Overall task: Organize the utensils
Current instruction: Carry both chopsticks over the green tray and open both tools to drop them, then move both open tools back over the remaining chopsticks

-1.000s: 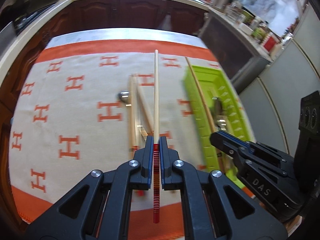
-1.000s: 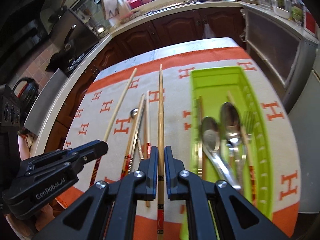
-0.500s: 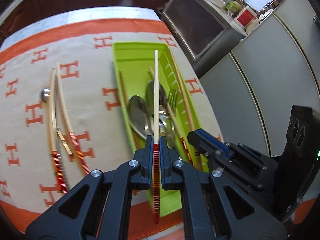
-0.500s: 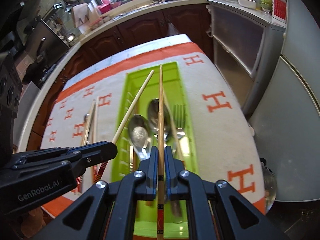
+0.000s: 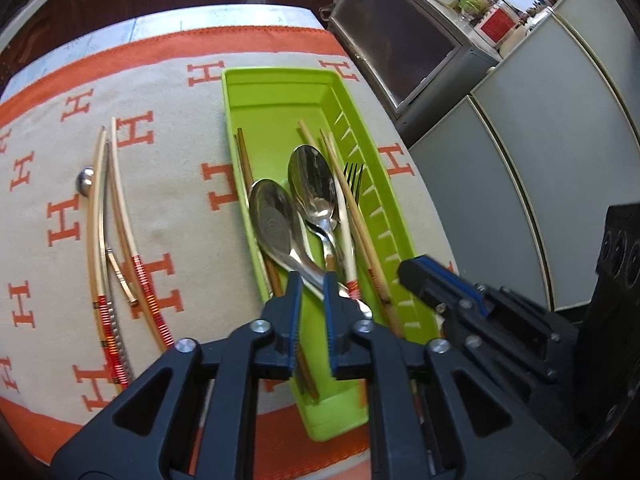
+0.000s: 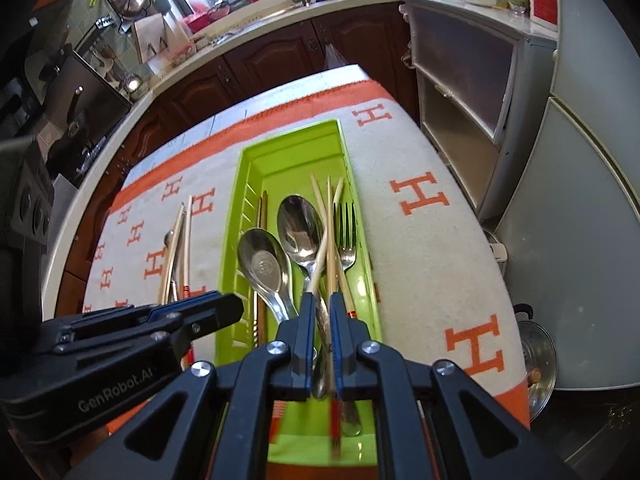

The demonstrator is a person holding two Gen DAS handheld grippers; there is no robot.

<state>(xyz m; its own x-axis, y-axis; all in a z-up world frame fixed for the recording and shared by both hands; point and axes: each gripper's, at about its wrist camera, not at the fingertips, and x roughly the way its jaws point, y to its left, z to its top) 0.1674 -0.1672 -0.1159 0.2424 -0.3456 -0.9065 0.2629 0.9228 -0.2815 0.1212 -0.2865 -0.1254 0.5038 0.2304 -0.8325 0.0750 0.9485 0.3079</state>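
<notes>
A lime green tray (image 5: 280,74) (image 6: 292,134) lies on the orange-and-cream cloth and holds two spoons (image 5: 272,220), a fork (image 5: 354,176) and several chopsticks. My left gripper (image 5: 312,284) hovers open over the tray's near end, with nothing between its fingers. A red-banded chopstick (image 5: 347,236) lies in the tray just ahead of it. My right gripper (image 6: 321,312) is open close beside it on the right. A blurred chopstick (image 6: 329,220) runs loose through its gap down into the tray. Two more chopsticks (image 5: 120,208) and a thin small spoon (image 5: 85,178) lie on the cloth to the left.
The table ends just right of the tray, where grey cabinets (image 5: 520,140) stand. A metal pot lid (image 6: 536,356) sits low by the right table edge. Dark wood cupboards and a cluttered counter (image 6: 280,4) line the back. Bare cloth (image 5: 192,208) lies between tray and loose chopsticks.
Both grippers carried a chopstick rightward from the cloth to over the tray. Both have now opened, and the two chopsticks have dropped in among the spoons.
</notes>
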